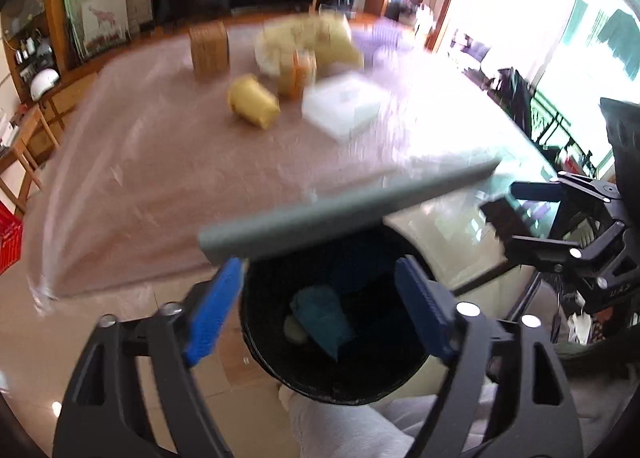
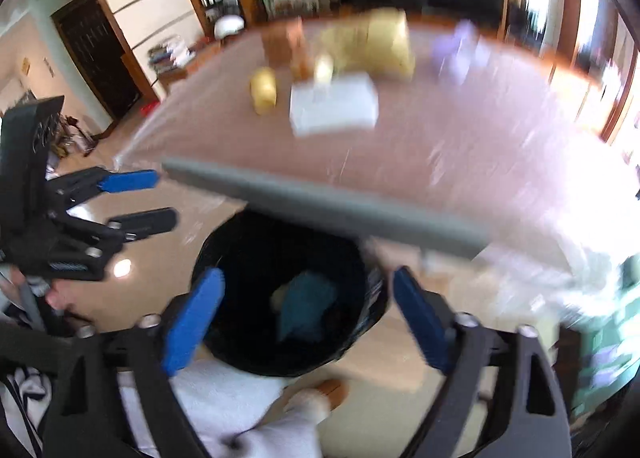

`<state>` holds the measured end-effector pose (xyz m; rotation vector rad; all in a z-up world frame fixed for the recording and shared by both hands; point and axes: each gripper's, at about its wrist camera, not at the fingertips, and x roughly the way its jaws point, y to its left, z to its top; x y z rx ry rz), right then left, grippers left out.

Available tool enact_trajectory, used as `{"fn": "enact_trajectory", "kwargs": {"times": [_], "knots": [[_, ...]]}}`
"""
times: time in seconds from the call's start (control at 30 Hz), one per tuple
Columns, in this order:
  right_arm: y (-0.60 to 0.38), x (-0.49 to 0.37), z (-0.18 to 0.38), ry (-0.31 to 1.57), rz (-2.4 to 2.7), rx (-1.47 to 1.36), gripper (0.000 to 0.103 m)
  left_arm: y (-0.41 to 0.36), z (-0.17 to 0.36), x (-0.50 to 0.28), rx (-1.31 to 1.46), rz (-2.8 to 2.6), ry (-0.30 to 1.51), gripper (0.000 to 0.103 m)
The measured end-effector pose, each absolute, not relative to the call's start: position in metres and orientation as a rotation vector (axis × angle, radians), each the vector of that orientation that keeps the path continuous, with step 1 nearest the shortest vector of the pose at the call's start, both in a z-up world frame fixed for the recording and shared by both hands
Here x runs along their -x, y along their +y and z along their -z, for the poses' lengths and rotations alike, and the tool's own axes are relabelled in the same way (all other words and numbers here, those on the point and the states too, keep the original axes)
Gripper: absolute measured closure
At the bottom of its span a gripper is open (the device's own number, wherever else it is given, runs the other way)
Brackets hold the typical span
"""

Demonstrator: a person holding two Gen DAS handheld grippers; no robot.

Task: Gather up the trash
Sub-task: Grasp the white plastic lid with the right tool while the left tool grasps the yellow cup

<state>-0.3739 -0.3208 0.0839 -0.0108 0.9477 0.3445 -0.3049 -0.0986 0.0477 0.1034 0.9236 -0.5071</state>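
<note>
A black trash bin point(image 1: 280, 370) point(image 2: 248, 358) stands on the floor at the table's near edge, with a teal crumpled item point(image 1: 320, 318) point(image 2: 304, 306) and a pale scrap inside. A long grey flat bar point(image 1: 348, 210) point(image 2: 328, 206) is blurred above the bin's far rim; whether it rests on anything I cannot tell. My left gripper point(image 1: 320, 278) point(image 2: 164, 198) is open above the bin, its blue pads apart from the bar. My right gripper point(image 2: 306, 282) point(image 1: 508, 206) is also open over the bin, holding nothing.
The table point(image 1: 140, 178) has a clear plastic cover. On it lie a tipped yellow cup point(image 1: 252, 100) point(image 2: 264, 90), a white box point(image 1: 340, 104) point(image 2: 334, 104), a woven box point(image 1: 208, 46), an orange container point(image 1: 298, 72) and a yellow bag point(image 1: 316, 38). A person's light-trousered leg point(image 2: 224, 398) is beside the bin.
</note>
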Motion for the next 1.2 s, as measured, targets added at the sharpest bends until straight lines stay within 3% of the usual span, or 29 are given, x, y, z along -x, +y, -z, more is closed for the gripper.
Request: {"fn": "enact_trajectory", "kwargs": {"times": [0.1,0.2,0.77,1.2], "knots": [[-0.319,0.373,-0.109,0.787,-0.306,0.099,0.004,-0.095,-0.073,0.297,-0.115,0.460,0.820,0.002],[-0.312,0.354,-0.122,0.711,-0.295,0.115,0.004,-0.095,-0.084,0.275,-0.141,0.445,0.773,0.002],[-0.282,0.232,-0.072,0.906,-0.319,0.076,0.005,-0.122,-0.045,0.179,-0.436,0.628,0.828,0.002],[-0.275,0.203,-0.049,0.976,-0.327,0.082,0.007,-0.133,-0.025,0.149,-0.496,0.779,0.888,0.032]]}}
